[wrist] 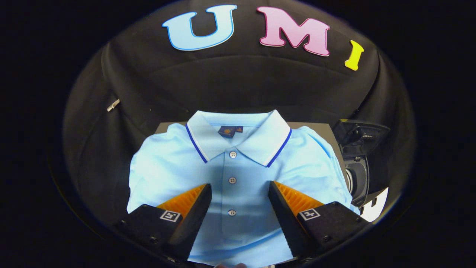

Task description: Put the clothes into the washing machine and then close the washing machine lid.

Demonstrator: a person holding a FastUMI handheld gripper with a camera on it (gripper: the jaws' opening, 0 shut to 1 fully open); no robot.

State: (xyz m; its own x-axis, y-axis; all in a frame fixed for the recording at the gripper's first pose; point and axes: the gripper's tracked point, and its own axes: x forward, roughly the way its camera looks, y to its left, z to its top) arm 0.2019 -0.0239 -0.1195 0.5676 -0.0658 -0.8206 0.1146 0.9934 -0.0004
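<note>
A light blue polo shirt (238, 171) lies folded flat on a dark surface, its white collar with a dark blue stripe pointing away from me. My gripper (240, 188) hovers over the shirt's button placket, open, with the fingers spread to either side of the buttons and nothing held. To the right of the shirt, beyond the right finger, stands a small dark washing machine (359, 156) with its lid raised and its round opening showing.
The dark surface's far edge (316, 125) shows just behind the shirt's shoulders. Black cloth walls close in behind and on both sides. A small pale tag (113, 105) hangs on the cloth at the left.
</note>
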